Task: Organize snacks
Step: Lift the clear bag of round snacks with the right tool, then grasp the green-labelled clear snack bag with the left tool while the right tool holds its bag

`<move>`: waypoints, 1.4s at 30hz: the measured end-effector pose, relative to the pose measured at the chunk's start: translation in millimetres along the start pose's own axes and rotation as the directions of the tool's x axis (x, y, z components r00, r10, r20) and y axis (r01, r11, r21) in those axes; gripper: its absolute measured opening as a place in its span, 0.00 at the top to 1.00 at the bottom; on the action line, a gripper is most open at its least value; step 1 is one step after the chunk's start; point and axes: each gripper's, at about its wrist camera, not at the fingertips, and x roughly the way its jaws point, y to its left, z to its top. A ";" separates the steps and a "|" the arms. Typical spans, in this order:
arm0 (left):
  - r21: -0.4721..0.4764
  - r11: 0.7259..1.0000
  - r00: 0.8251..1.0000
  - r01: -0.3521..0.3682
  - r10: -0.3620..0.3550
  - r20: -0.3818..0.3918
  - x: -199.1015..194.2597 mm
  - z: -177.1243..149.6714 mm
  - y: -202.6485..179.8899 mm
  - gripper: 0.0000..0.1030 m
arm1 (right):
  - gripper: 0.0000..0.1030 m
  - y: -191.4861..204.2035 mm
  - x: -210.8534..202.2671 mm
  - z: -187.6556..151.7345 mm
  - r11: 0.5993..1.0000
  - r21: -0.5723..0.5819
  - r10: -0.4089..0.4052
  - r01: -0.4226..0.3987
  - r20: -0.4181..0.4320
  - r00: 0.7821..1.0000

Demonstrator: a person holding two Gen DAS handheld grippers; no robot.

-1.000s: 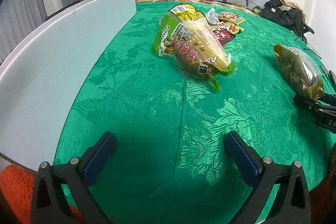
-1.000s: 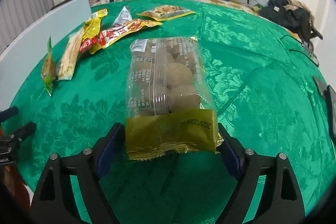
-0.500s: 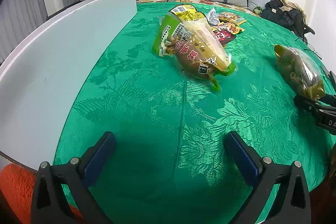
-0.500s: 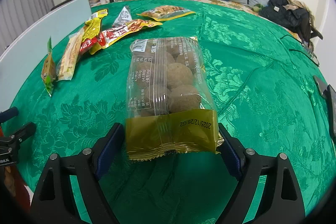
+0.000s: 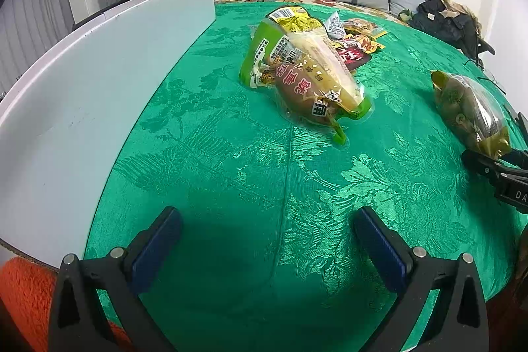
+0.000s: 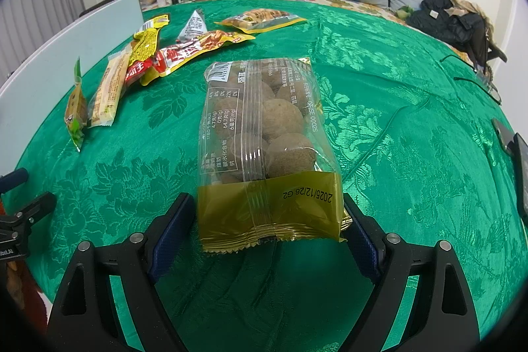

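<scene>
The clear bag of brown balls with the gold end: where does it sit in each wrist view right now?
Left wrist: bag of brown balls at the right edge, its gold end at the right gripper's tips.
Right wrist: same bag in the centre, gold end between the open fingers of the right gripper.
Shared landmark: the white board on the cloth's left.

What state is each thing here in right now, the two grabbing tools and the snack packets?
Left gripper: open, empty, above bare cloth.
Right gripper: open, fingers either side of the bag's end.
Bag of brown balls: sealed, lying flat.
Packet pile: sealed, overlapping in a heap.
Green tablecloth: spread, slightly creased.
</scene>
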 end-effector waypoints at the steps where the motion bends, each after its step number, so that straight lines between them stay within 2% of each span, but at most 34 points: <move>1: -0.001 1.000 1.000 0.000 0.000 -0.003 0.0 0.4 0.2 0.00 | 0.13 0.1 0.0 0.0 1.000 0.000 0.000 0.000 0.000 1.000; 6: -0.028 0.999 0.994 0.028 -0.031 -0.102 3.1 15.8 3.3 0.00 | 0.13 0.0 0.1 0.0 1.000 0.000 0.000 0.000 0.000 1.000; 9: -0.100 0.990 0.993 0.096 -0.102 -0.059 -3.8 40.4 8.4 0.00 | 0.13 -0.1 0.2 0.0 1.000 0.000 -0.001 0.001 0.000 1.000; 13: -0.151 0.979 0.989 0.137 -0.143 -0.032 1.5 85.9 8.7 0.00 | 0.13 -0.7 0.3 0.2 1.000 0.000 0.000 0.000 0.000 1.000; 16: -0.138 0.983 0.991 0.121 -0.127 -0.037 15.5 105.5 4.5 0.00 | 0.13 -0.1 0.2 0.0 1.000 0.000 0.000 0.000 0.000 1.000; 19: -0.125 0.991 0.995 0.049 -0.060 -0.085 38.5 115.3 3.5 0.00 | 0.13 -0.2 0.1 0.0 1.000 0.000 0.000 0.000 0.000 1.000; 20: -0.134 0.991 0.994 0.029 -0.043 -0.103 43.6 115.2 6.8 0.00 | 0.13 -0.8 0.3 0.2 1.000 0.000 0.000 0.000 0.000 1.000; 22: -0.178 0.982 0.991 0.064 -0.083 -0.102 43.8 112.6 17.8 0.00 | 0.13 -0.1 0.1 0.0 1.000 0.000 0.001 -0.001 0.000 1.000; 25: -0.211 0.974 0.990 0.080 -0.101 -0.093 37.4 104.2 29.8 0.00 | 0.13 -0.1 0.1 0.0 1.000 0.000 0.001 -0.001 0.000 1.000; 29: -0.215 0.974 0.991 0.069 -0.091 -0.095 26.0 96.4 39.5 0.00 | 0.13 -0.4 0.0 0.0 1.000 0.000 0.001 -0.001 0.000 1.000; 34: -0.219 0.975 0.987 0.039 -0.072 -0.142 17.9 78.9 54.5 0.01 | 0.13 -0.2 -0.1 0.1 1.000 0.000 0.001 -0.001 0.000 1.000; 39: -0.166 0.986 0.985 0.013 -0.041 -0.166 18.1 64.2 50.3 0.01 | 0.13 -0.1 0.1 -0.1 1.000 0.000 0.001 -0.001 0.000 1.000; 42: -0.185 0.982 0.979 0.033 -0.070 -0.193 23.6 62.7 51.0 0.01 | 0.13 0.0 0.1 0.0 1.000 0.000 0.001 -0.001 0.000 1.000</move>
